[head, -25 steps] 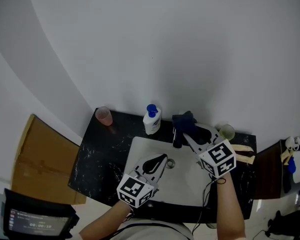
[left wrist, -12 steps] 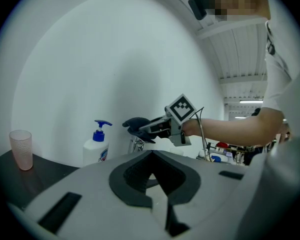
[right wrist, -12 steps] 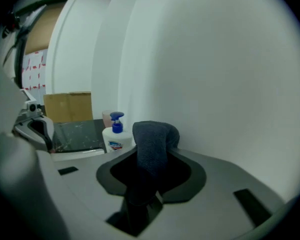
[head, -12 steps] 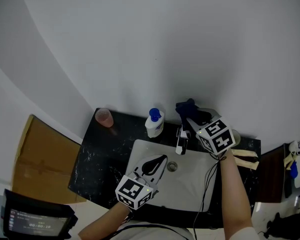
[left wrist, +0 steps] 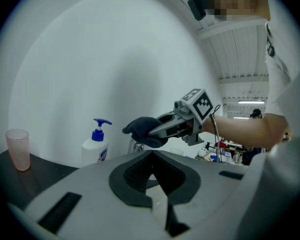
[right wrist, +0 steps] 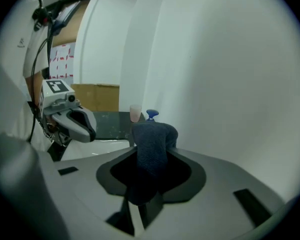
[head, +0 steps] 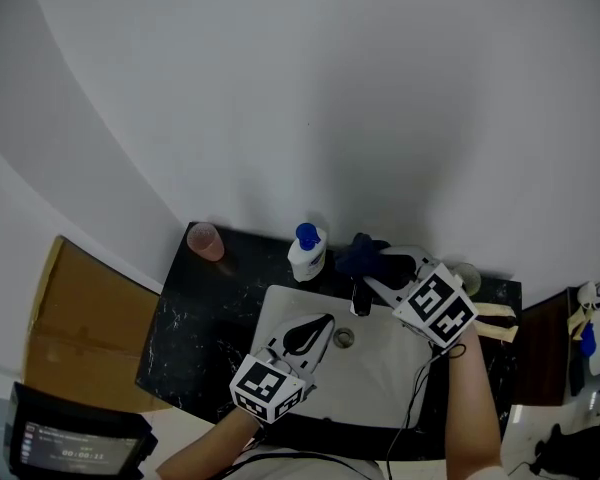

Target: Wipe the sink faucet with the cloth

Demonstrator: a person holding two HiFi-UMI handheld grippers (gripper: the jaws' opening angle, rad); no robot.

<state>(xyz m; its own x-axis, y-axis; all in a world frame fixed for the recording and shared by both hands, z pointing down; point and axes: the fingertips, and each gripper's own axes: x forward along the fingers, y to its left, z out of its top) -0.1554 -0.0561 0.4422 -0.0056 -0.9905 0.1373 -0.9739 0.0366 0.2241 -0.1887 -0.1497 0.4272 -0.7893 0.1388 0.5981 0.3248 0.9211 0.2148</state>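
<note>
Right gripper (head: 376,267), dark cloth (head: 364,254) between its jaws, above faucet (head: 360,299).

no text can be read for sure. the soap bottle (head: 306,253) has a label, but its letters are too small to read. the screen (head: 68,452) shows pale digits, too blurred to tell. the cubes on the left gripper (head: 325,321) and the right gripper (head: 372,280) carry only black-and-white square patterns.
</note>
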